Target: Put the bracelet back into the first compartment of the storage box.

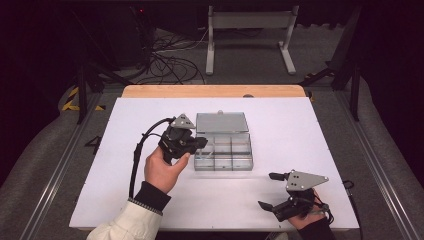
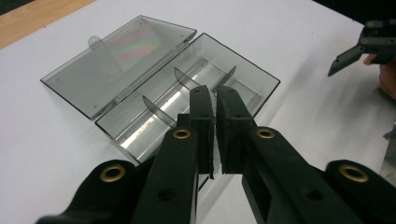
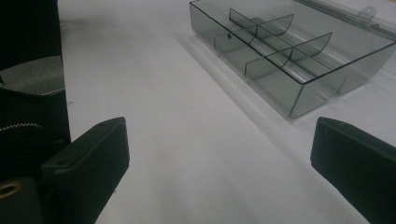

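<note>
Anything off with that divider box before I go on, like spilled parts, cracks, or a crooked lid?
Nothing stands out. The clear compartment box sits flat on the white table, its lid folded fully open behind it, dividers upright, compartments empty. No cracks or spills visible.

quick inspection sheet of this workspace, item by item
surface: white table top, wooden strip along the far edge
job's things: clear divided box at the middle, lid laid open behind it, compartments look empty
clutter: nothing seen
grippers: left gripper shut, holding nothing, over the box's near left side; right gripper open, low at the near right corner, apart from the box
cables: black cable trails from the left gripper; loose cables on the floor beyond
surroundings: dark room, grey stand behind the table
</note>
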`<action>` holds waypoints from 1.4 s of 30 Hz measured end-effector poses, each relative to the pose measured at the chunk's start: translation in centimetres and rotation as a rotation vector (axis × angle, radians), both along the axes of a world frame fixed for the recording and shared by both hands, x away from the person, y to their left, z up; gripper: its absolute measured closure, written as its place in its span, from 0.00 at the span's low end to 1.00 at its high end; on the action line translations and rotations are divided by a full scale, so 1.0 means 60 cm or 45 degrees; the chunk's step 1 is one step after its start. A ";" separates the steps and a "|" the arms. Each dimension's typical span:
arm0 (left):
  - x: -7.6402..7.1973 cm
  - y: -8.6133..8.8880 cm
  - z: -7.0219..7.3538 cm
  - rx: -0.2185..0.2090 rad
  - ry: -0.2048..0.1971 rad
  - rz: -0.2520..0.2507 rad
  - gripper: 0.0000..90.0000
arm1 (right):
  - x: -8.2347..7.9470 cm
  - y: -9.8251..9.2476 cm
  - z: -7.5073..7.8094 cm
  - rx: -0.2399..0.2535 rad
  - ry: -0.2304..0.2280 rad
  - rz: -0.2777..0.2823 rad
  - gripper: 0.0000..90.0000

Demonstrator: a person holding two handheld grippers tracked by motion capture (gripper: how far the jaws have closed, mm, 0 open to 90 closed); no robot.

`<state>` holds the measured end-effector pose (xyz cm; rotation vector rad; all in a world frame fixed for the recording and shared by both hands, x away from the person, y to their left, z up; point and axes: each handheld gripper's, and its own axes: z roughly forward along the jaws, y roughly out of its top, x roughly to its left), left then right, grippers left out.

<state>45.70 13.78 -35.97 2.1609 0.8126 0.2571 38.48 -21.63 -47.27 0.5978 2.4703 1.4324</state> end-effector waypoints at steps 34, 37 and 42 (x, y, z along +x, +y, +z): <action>0.056 -0.004 -0.038 -0.122 -0.018 0.122 0.95 | -0.001 -0.001 0.000 0.006 0.000 0.005 0.06; 0.060 -0.011 -0.045 -0.112 -0.015 0.115 0.95 | -0.001 -0.001 0.000 0.006 0.000 0.007 0.06; 0.069 -0.015 -0.055 -0.115 0.023 0.114 0.95 | -0.001 -0.001 0.001 0.009 0.000 0.009 0.06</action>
